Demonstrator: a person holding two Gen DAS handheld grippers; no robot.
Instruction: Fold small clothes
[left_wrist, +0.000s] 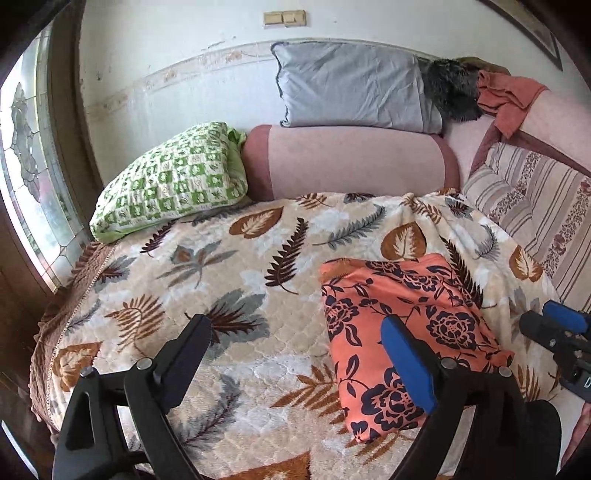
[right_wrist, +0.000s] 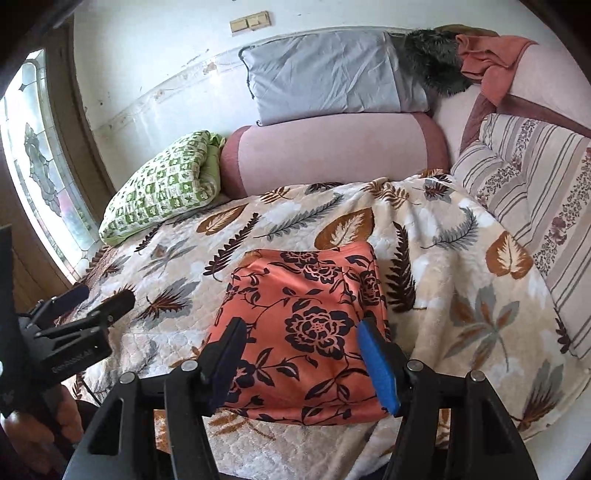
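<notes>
- The folded orange floral cloth lay on the leaf-patterned blanket.
- The left gripper was spread, empty.
- The right gripper was spread above the cloth.

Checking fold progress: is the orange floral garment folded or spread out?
Folded: the orange floral garment lies as a compact, puffy rectangle on the leaf-print blanket, with no tool touching it.
</notes>
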